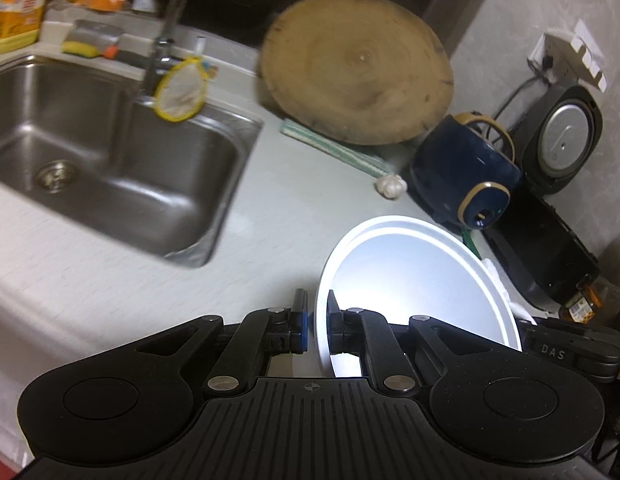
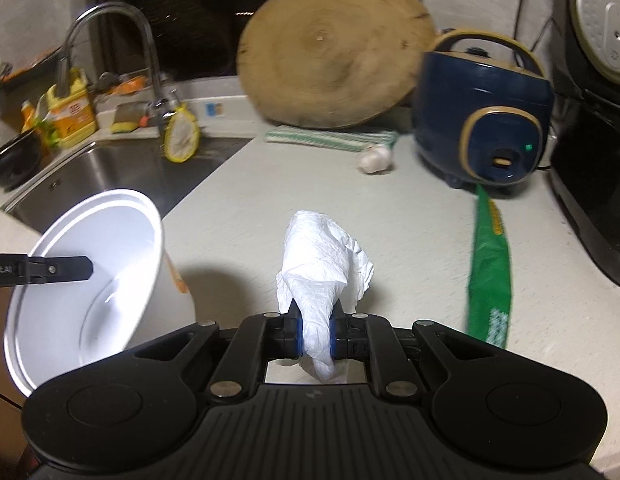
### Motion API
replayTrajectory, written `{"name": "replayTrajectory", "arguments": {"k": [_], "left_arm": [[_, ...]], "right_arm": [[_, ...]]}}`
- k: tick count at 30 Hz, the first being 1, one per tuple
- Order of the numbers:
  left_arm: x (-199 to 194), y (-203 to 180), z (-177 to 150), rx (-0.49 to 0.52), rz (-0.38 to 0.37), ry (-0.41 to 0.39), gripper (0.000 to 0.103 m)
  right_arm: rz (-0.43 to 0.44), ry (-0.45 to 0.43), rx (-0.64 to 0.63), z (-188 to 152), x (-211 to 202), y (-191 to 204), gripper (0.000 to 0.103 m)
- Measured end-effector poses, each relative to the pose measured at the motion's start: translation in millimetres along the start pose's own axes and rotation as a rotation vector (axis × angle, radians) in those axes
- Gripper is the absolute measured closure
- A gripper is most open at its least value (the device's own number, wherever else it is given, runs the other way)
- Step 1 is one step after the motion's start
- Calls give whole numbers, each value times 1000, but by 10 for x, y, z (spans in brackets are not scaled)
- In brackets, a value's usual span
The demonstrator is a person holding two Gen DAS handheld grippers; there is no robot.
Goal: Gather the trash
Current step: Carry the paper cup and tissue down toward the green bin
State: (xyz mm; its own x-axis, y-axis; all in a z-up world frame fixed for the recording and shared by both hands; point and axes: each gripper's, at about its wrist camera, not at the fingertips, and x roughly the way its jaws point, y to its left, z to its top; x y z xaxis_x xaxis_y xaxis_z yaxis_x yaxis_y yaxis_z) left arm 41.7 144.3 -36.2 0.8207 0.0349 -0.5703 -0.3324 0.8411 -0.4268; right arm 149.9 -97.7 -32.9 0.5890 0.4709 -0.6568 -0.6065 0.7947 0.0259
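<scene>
The crumpled tissue (image 2: pixel 324 264) is pinched in the right tongs (image 2: pixel 314 336) above the table (image 2: pixel 237 216). The white bucket (image 2: pixel 89 280) is held tilted by its rim in the left tongs (image 1: pixel 318 326). The tissue should be carried over the bucket's mouth, then dropped in.

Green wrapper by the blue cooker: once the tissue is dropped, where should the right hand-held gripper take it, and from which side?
Probably grip the green wrapper at its wide near end, coming from above with the jaws across its width. It lies flat and long on the counter, and its narrow far end sits against the blue rice cooker, leaving little room there.
</scene>
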Motion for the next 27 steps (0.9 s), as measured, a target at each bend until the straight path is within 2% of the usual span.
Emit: {"name": "replayTrajectory", "arguments": {"k": [5, 11, 22, 27], "left_arm": [[-328, 210, -215, -7, 3, 7, 92], [-560, 318, -512, 37, 3, 65, 92], [-563, 587, -1078, 33, 32, 235, 92], [-396, 746, -1255, 33, 95, 300, 92]], "right_arm": [[30, 6, -25, -196, -178, 286, 92], [57, 37, -38, -454, -322, 569, 92], [76, 158, 4, -1035, -357, 796, 92], [60, 182, 30, -1219, -372, 803, 92]]}}
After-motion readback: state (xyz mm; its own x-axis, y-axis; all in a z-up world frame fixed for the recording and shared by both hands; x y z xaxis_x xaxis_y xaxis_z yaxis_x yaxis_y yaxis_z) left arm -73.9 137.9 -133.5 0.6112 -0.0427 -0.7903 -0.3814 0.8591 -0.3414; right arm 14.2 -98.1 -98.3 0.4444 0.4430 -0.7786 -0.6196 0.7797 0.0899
